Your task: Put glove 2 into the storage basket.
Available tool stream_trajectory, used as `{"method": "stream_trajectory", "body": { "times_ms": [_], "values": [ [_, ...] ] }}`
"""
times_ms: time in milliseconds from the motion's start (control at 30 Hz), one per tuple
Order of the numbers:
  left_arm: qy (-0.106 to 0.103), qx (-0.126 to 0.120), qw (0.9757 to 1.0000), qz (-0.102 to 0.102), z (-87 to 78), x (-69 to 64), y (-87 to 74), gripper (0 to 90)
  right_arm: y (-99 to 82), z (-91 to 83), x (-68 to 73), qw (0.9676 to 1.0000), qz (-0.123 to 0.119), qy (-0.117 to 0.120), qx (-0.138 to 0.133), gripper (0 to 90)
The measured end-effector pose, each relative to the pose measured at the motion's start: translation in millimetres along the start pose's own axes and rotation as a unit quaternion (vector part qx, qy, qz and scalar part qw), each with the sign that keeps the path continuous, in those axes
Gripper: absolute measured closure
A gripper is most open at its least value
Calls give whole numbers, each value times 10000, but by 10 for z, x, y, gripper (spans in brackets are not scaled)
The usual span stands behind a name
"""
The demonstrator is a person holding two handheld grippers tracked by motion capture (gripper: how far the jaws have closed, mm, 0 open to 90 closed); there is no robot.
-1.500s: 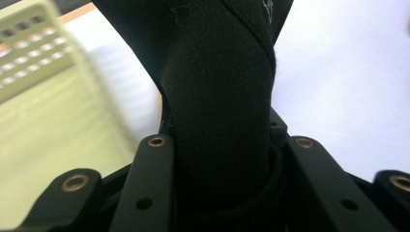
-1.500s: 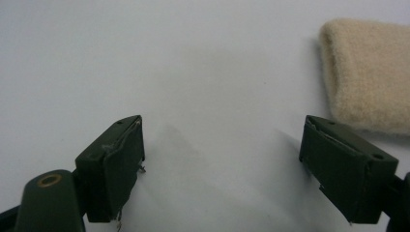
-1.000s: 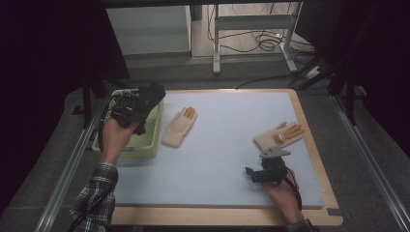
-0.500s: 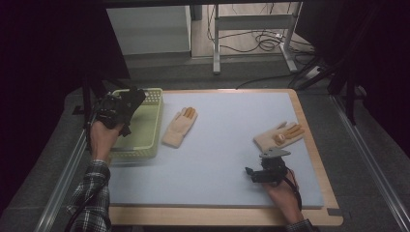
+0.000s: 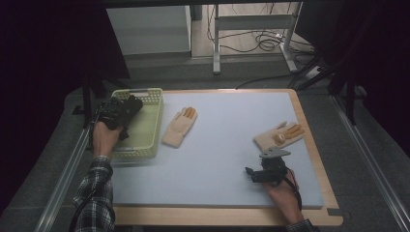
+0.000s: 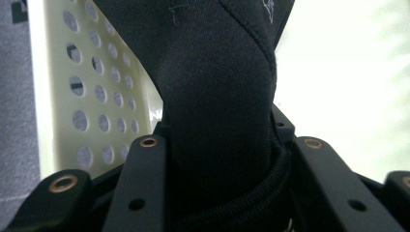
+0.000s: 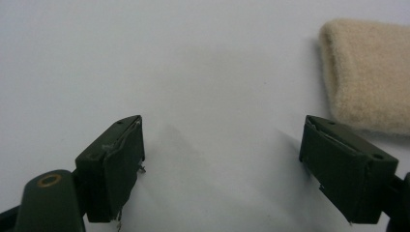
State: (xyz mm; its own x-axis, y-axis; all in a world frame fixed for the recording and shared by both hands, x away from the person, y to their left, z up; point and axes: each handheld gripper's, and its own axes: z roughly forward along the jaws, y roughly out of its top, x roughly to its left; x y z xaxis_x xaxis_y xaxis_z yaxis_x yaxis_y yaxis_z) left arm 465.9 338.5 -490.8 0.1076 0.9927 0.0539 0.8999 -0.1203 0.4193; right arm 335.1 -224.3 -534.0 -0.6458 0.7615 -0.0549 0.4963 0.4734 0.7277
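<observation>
Two grippers were in our hands at this moment. Our left gripper (image 5: 126, 107) hung over the pale green perforated basket (image 5: 145, 126) at the left edge of the blue mat (image 5: 222, 145), and it carried a black zippered pouch (image 6: 217, 96). In the left gripper view the pouch stood wedged between the two black jaws, its zipper edge low between them and its body rising up against the basket's holed wall. The jaws had just been easing apart a little, yet the pouch was between them and the pads pressed on both its sides, so we count it as gripped. Our right gripper (image 5: 256, 175) rested near the front right of the mat with its jaws spread wide and nothing between them; the right gripper view showed bare mat in the gap. Just beyond its right jaw lay the cuff of a beige glove (image 7: 367, 72), near but not touching. From the high view that glove (image 5: 279, 136) lay flat, its orange-tipped fingers pointing toward the mat's right edge. A second beige glove (image 5: 179, 126) lay just beside the basket's right wall, its fingers pointing away from us.
</observation>
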Motion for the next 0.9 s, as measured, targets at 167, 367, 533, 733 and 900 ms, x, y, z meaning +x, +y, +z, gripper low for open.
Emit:
{"method": "stream_trajectory", "body": {
  "times_ms": [167, 367, 533, 733, 900],
  "values": [
    [-18, 169, 9998, -48, 105, 42, 16, 594, 0, 0, 0, 10000, 0, -1, -1, 158],
    [27, 200, 9998, 58, 146, 28, 18, 345, 0, 0, 1, 10000, -3, -3, -2, 158],
    [19, 107, 9999, 66, 58, 9, 30, 186, 0, -1, 3, 10000, 3, -5, 3, 158],
    [-430, -277, 9987, -32, -158, 99, -6, 109, 0, 0, 1, 10000, -5, -7, 2, 158],
    [-856, -642, 9942, -46, -251, 118, -79, 73, 0, 0, 3, 10000, 4, -5, 4, 158]
  ]
}}
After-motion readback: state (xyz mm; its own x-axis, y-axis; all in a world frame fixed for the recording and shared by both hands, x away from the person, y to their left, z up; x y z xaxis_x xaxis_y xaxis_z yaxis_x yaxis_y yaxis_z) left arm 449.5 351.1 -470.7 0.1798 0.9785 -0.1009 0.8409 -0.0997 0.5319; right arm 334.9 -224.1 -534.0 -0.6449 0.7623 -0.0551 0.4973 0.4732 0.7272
